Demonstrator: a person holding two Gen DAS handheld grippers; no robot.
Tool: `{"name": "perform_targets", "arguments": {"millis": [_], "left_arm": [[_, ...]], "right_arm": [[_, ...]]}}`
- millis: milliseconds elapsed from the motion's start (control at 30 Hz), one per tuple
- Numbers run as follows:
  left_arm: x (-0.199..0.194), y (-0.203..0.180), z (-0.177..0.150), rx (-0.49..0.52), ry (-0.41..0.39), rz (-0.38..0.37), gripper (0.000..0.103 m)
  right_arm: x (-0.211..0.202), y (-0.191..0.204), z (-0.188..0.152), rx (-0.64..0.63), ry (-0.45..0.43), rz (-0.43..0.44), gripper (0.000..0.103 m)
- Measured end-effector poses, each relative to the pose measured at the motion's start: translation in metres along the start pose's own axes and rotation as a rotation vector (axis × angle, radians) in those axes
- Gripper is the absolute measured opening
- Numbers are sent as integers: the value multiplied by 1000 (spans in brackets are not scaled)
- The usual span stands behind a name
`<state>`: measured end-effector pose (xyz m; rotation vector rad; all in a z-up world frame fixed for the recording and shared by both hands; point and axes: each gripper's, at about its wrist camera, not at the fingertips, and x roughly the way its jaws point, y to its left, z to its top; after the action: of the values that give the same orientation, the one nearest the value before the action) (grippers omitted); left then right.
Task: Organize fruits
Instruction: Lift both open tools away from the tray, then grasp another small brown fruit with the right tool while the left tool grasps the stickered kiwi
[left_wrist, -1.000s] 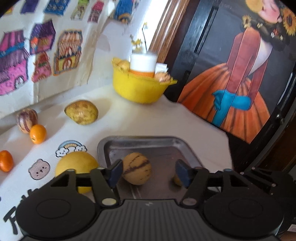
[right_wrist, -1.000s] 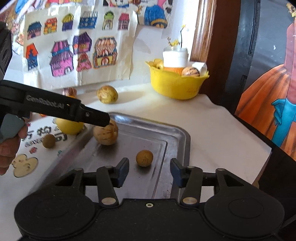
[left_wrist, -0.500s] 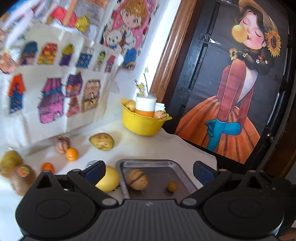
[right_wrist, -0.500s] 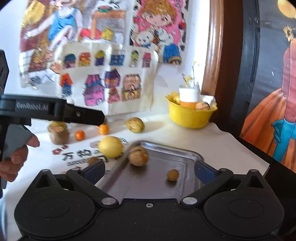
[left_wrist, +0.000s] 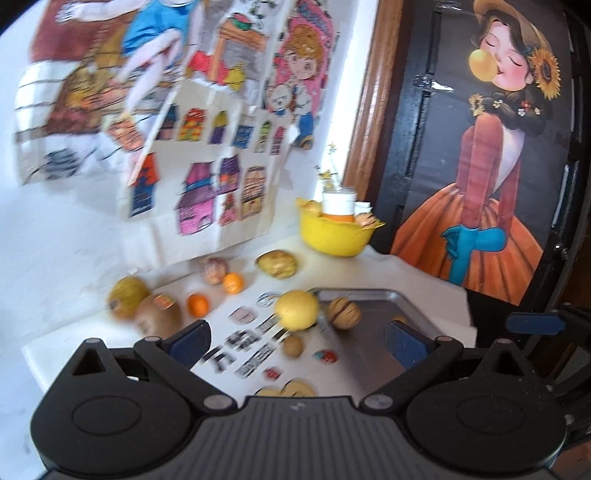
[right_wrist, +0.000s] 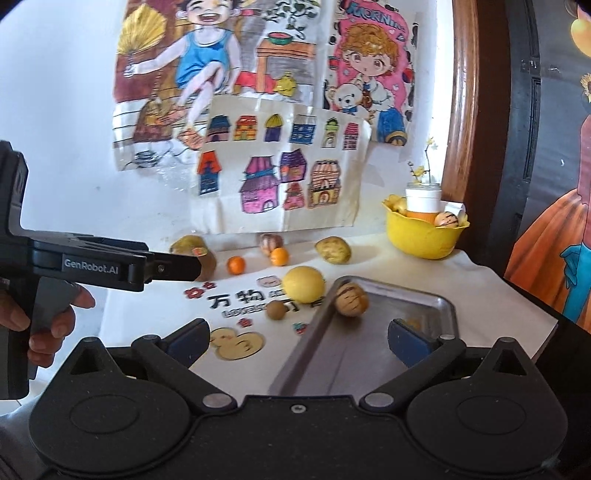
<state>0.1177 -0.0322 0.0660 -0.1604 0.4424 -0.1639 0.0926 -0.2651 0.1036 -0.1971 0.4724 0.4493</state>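
White lettering "GenRobot.AI" is legible on the black side of the left gripper, seen from the right wrist view; black Chinese characters, among them "万物", are printed on the white table cover, and "MORN…" heads a cartoon poster on the wall. A hand grips the left gripper's pistol-style handle, the tool reaching level toward the right over the table's left part. Both tools tilt slightly downward above the table's near edge. The left gripper has its blue-padded jaws spread wide and empty; the right gripper likewise stands fully released, holding nothing. A rectangular metal tray, dull grey with a raised rim, contains a round tan striped fruit near its far left corner and a small brown fruit, largely hidden behind a finger. A smooth yellow fruit lies just beside the tray's left rim, with a small brown ball-shaped fruit near it. Farther back lie two small oranges, a mottled green-yellow fruit, a purple-streaked fruit and a stickered brown fruit. A glossy yellow bowl holding a white cup stands at the far right.
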Motion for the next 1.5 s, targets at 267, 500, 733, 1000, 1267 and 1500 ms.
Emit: {"name": "perform_targets", "arguments": {"millis": [267,500,733,1000,1267,1500], "left_arm": [[-17,41,-28,-55,43,78,103],[-23,71,-42,-102,82,133,103],[-21,90,-51,-96,121,165,103],[-11,107,-44,-85,142,206,103],[10,122,-32,-98,146,217,103],[39,123,-19,-90,131,191,103]], "right_arm": [[0,46,-31,-38,19,5,102],[17,74,-54,-46,78,28,102],[45,88,-55,-24,199,134,102],[81,90,-33,27,269,209,102],[112,87,-17,-32,227,184,102],[146,61,-9,-44,218,143,102]]}}
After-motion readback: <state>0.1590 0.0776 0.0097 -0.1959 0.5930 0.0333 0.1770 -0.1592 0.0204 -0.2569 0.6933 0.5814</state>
